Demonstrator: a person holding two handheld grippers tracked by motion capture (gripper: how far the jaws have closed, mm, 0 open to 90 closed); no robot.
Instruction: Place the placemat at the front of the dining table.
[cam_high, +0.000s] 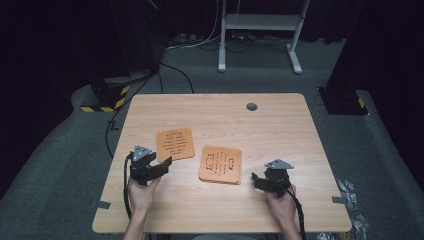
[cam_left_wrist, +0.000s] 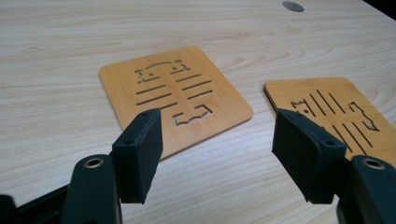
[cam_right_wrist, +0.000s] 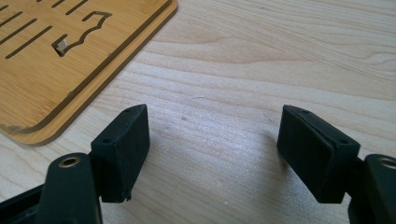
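Two orange wooden boards with cut-out slots lie on the table. The left board (cam_high: 175, 143) (cam_left_wrist: 175, 100) lies flat by itself. The right board (cam_high: 220, 164) (cam_left_wrist: 336, 112) (cam_right_wrist: 56, 60) rests on a second board of the same shape, as the right gripper view shows two stacked edges. My left gripper (cam_high: 165, 165) (cam_left_wrist: 219, 149) is open, its tips just short of the left board's near edge, nothing between them. To the right of the stack, my right gripper (cam_high: 256, 180) (cam_right_wrist: 215, 149) is open over bare wood, jaws wide apart and holding nothing.
The light wooden table (cam_high: 280, 130) has a grey cable hole (cam_high: 251, 106) (cam_left_wrist: 293, 6) near its far edge. Tape tabs stick out at the front corners (cam_high: 100, 204) (cam_high: 340, 199). Beyond the table stand a white frame (cam_high: 260, 22) and a hazard-striped base (cam_high: 107, 97).
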